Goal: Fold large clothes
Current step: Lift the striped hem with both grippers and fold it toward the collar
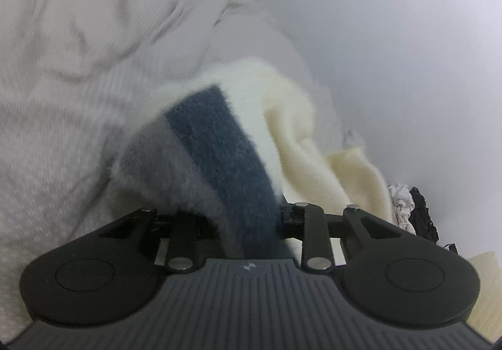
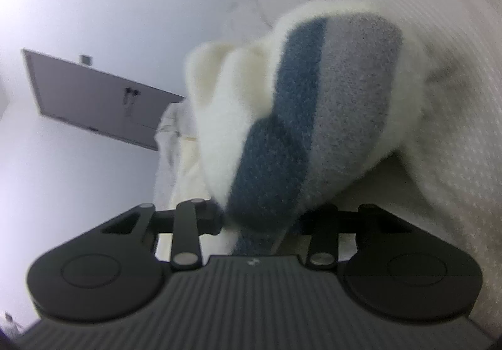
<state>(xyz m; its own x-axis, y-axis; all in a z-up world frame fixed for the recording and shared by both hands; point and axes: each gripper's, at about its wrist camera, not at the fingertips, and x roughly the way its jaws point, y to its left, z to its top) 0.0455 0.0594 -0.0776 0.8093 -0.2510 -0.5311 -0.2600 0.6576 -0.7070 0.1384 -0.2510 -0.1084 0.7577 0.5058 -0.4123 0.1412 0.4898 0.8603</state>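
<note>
Sweater [image 1: 216, 142] of fuzzy cream, blue and grey is pinched in each hand-held gripper, left [image 1: 248, 218] and right [image 2: 260, 221].

Left gripper [image 1: 248, 221] clamps fuzzy striped garment [image 1: 219, 149] — white bedding [image 1: 62, 67] behind.

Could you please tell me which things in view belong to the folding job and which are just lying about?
Job: striped fleece garment, left tool, right tool.
Lying about: white knit cover, dark and white clothes heap, white board.
</note>
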